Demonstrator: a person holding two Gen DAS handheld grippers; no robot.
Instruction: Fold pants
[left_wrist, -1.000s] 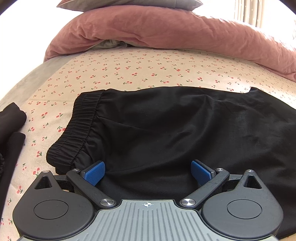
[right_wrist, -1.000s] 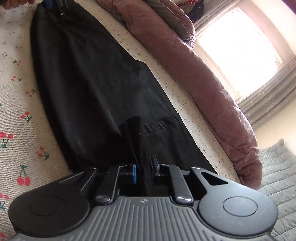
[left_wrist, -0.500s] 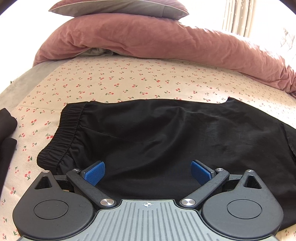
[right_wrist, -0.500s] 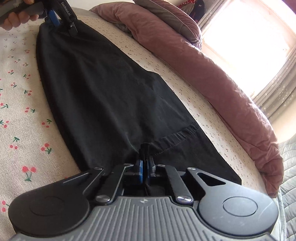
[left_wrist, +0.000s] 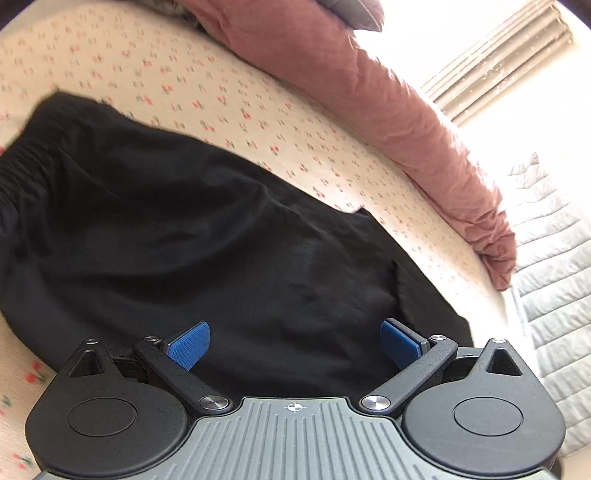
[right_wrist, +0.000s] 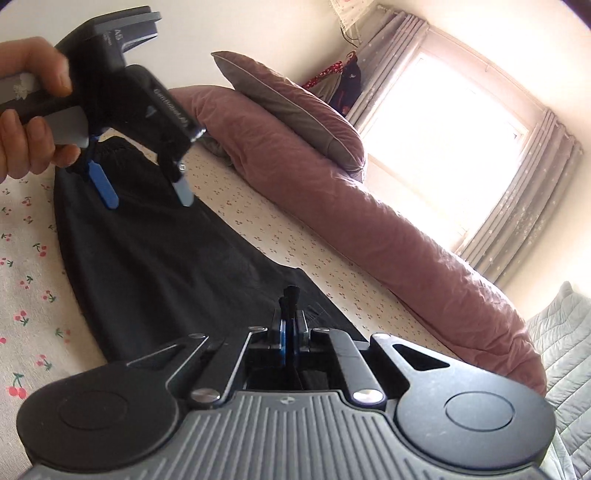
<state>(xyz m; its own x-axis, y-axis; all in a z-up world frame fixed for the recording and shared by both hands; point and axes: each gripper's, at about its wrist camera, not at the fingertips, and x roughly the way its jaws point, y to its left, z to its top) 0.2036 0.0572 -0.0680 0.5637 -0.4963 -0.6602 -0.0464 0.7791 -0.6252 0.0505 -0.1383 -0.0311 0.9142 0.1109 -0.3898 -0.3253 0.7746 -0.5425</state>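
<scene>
Black pants (left_wrist: 192, 236) lie flat on the cherry-print bed sheet (left_wrist: 221, 85), elastic waistband (left_wrist: 26, 155) at the left. My left gripper (left_wrist: 293, 343) is open and empty above the pants' near edge. In the right wrist view it (right_wrist: 147, 190) hovers over the waist end, held by a hand (right_wrist: 26, 107). My right gripper (right_wrist: 290, 328) is shut on a pinch of the pants' hem end (right_wrist: 288, 299). The pants (right_wrist: 155, 258) stretch away from it toward the waistband.
A rolled pink duvet (right_wrist: 369, 221) with a grey pillow (right_wrist: 295, 107) on it runs along the far side of the bed. A grey quilted cover (left_wrist: 546, 280) lies at the right. A window with curtains (right_wrist: 517, 177) is behind.
My left gripper has lifted off the waist end and swung right over the pants, still open. My right gripper stays shut on the hem and has lifted and tilted up.
</scene>
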